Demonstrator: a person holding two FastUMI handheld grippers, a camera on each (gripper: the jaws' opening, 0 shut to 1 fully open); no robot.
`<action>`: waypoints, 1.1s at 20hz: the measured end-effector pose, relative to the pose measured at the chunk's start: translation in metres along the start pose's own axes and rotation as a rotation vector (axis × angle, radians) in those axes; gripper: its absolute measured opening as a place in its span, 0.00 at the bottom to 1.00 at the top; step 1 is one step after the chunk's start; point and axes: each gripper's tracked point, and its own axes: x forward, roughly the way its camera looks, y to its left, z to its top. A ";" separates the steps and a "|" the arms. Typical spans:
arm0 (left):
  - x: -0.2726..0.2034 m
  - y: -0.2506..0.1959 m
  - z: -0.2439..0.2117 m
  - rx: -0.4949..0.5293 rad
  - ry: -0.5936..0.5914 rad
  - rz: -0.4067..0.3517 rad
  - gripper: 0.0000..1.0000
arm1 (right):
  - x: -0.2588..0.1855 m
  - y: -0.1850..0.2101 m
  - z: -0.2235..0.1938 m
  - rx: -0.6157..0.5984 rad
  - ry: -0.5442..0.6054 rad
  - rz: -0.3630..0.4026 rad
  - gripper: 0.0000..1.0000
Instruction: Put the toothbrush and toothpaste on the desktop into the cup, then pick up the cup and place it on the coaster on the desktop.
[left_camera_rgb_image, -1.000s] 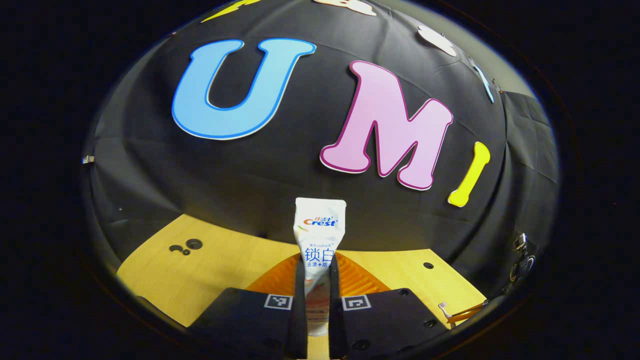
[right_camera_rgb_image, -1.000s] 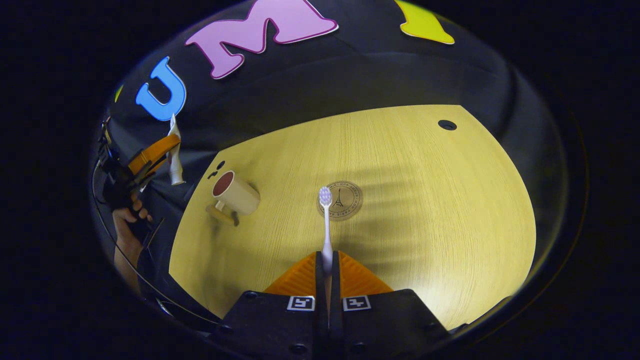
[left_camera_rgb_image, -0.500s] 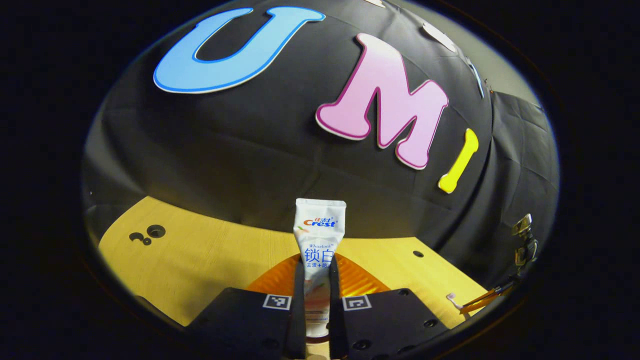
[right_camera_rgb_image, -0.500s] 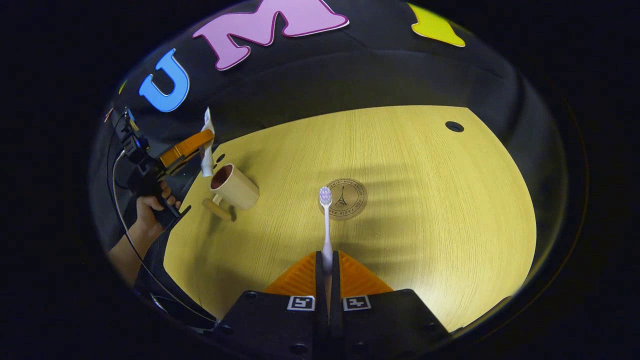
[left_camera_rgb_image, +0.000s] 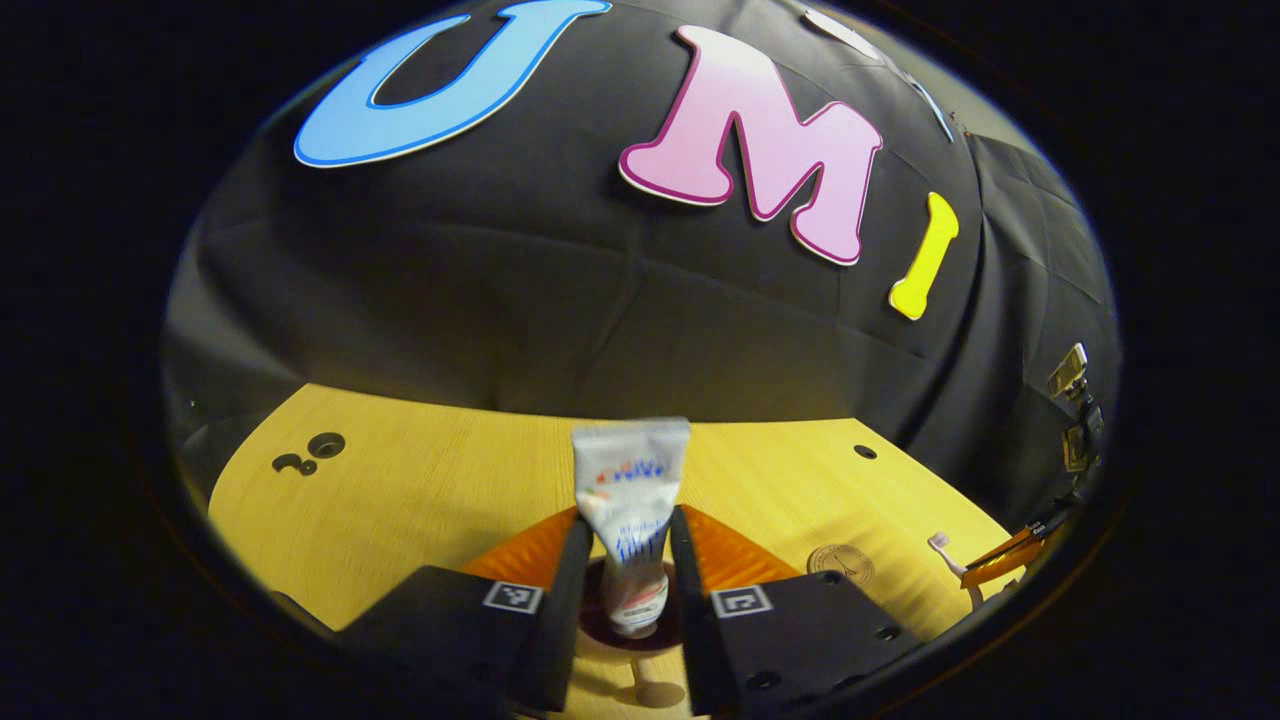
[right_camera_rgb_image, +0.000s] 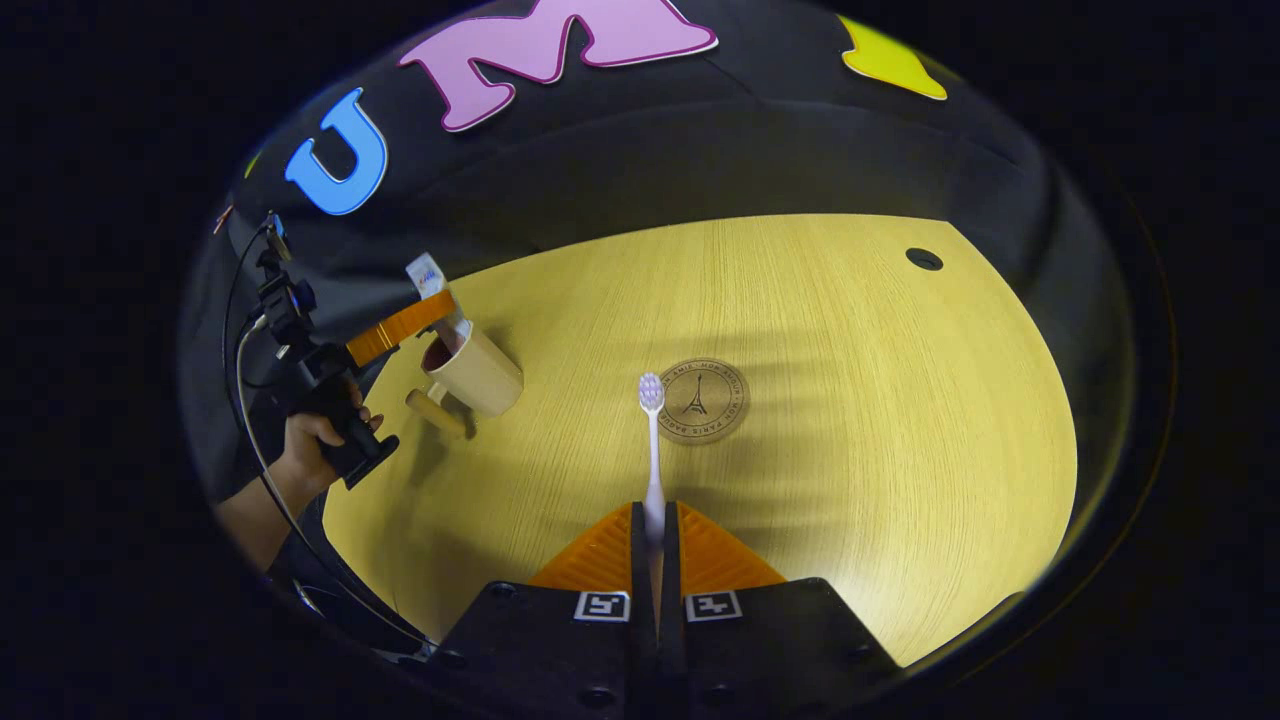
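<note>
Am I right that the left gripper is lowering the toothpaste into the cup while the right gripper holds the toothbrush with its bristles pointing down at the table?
Not quite: in the right gripper view, the toothbrush points forward from the right gripper, bristles at the far end. The rest stands: the toothpaste is at the cup's mouth.

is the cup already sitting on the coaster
No, in the right gripper view the cup stands on the bare desktop, well apart from the coaster.

Black cloth wall (left_camera_rgb_image: 450, 300), yellow wooden desktop (right_camera_rgb_image: 850, 400)
</note>
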 end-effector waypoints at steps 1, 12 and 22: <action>-0.008 -0.003 0.002 0.001 -0.010 -0.003 0.58 | 0.000 0.002 0.003 0.002 -0.008 0.005 0.06; -0.164 -0.029 -0.034 -0.051 -0.011 0.146 0.98 | 0.015 0.102 0.090 -0.061 -0.209 0.192 0.05; -0.245 -0.011 -0.090 -0.214 0.024 0.284 0.97 | 0.037 0.183 0.172 -0.096 -0.387 0.320 0.05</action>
